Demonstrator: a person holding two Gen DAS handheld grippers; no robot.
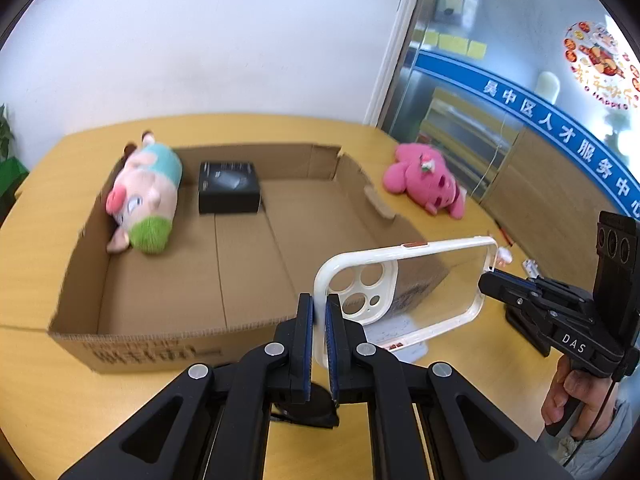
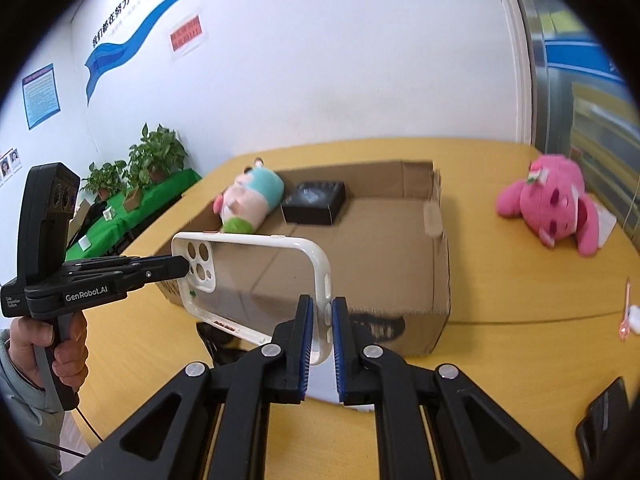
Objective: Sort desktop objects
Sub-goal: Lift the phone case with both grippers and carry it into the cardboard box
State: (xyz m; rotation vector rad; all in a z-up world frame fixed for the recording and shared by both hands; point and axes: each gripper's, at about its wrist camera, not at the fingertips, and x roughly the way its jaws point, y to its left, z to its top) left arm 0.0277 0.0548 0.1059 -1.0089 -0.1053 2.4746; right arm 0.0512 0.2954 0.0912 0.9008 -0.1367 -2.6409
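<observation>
A clear phone case (image 1: 424, 292) with a white rim hangs in the air in front of the cardboard box (image 1: 160, 344). My left gripper (image 1: 319, 308) is shut on the case's camera-hole end. My right gripper (image 1: 486, 278) is shut on the opposite end. In the right wrist view the same case (image 2: 256, 280) spans from the right gripper (image 2: 320, 312) to the left gripper (image 2: 182, 268). Inside the box (image 2: 438, 280) lie a plush pig (image 1: 146, 196) (image 2: 250, 200) and a small black box (image 1: 229, 188) (image 2: 314, 202).
A pink plush (image 1: 428, 184) (image 2: 556, 204) lies on the yellow table right of the box. A sheet of paper (image 1: 396, 332) sits below the case. Small pink-and-white items (image 2: 628, 312) and a dark flat object (image 2: 604, 420) lie at the right. Potted plants (image 2: 136, 184) stand beyond the table.
</observation>
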